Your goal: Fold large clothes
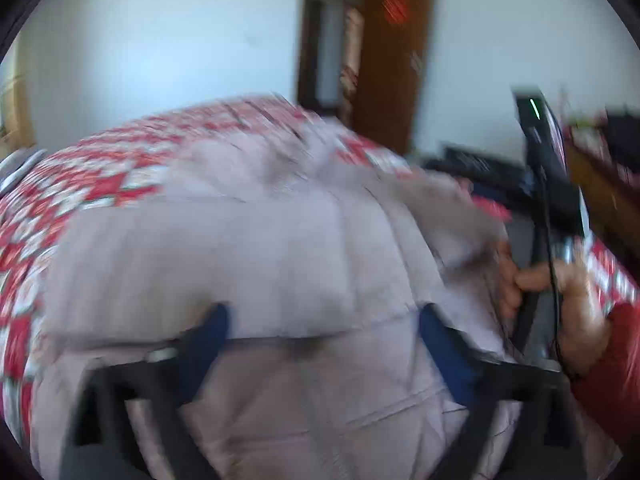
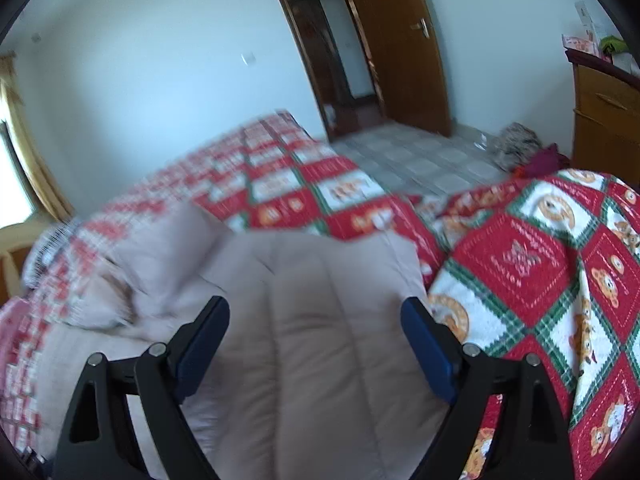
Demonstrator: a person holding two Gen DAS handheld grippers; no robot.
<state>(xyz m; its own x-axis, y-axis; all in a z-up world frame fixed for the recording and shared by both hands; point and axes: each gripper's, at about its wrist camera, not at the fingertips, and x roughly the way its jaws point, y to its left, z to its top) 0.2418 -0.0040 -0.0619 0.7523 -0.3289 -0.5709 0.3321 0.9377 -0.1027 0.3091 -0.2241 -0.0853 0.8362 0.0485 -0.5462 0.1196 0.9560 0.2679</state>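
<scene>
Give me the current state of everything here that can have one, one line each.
Pale pink quilted padded garment: spread on the bed, partly bunched at its left side.
Red, white and green patchwork bedspread: covering the bed, rumpled on the right.
Brown wooden door: open.
Left gripper: open, over the garment.
Right gripper: open, over the garment.

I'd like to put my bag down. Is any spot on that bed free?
Free: the red patchwork quilt between the pale padded coat and the doorway side, and the quilt right of the coat. Crowded: the coat's rumpled left side, under both open grippers.
</scene>
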